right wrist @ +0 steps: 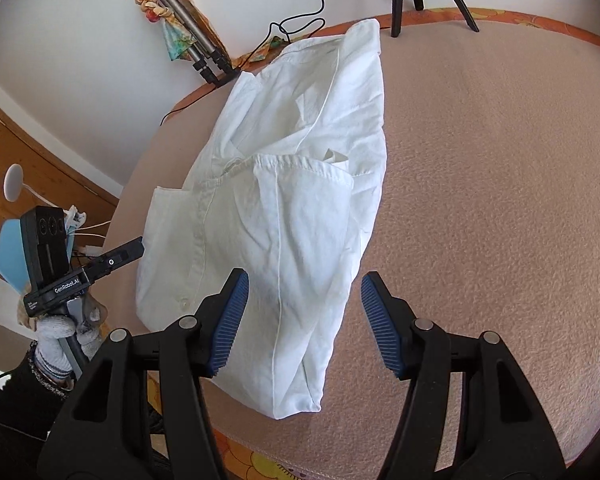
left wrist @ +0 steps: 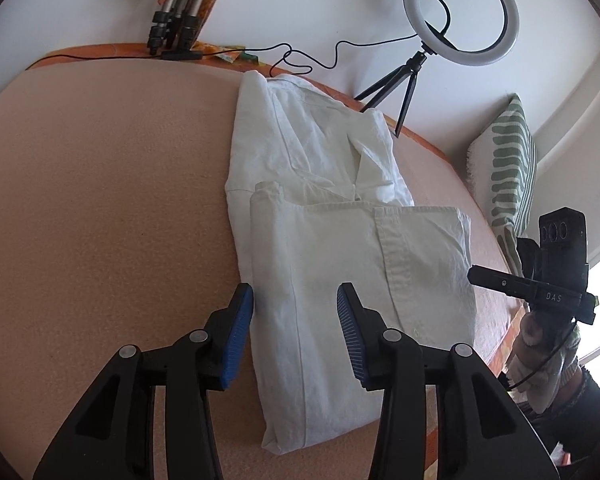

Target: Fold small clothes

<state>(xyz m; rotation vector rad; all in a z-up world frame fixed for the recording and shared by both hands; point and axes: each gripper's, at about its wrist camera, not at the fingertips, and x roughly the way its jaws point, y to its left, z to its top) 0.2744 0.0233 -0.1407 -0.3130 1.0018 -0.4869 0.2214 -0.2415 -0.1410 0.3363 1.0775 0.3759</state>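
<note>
A small white shirt [left wrist: 340, 216] lies on the pink-covered table [left wrist: 100, 200], folded into a long strip with its near part doubled over the far part. My left gripper [left wrist: 296, 312] is open and empty, hovering above the shirt's near left edge. In the right wrist view the same shirt [right wrist: 284, 216] lies flat, and my right gripper [right wrist: 305, 300] is open and empty above its near end. Each gripper shows in the other's view: the right one [left wrist: 540, 280] off the table's right edge, the left one [right wrist: 80, 268] off the left edge.
A ring light [left wrist: 460, 12] on a small tripod stands at the table's far edge with its cable [left wrist: 300, 56]. Folded tripod legs [left wrist: 176, 20] lean against the wall at the far left. A green-patterned cushion [left wrist: 504, 172] stands at the right.
</note>
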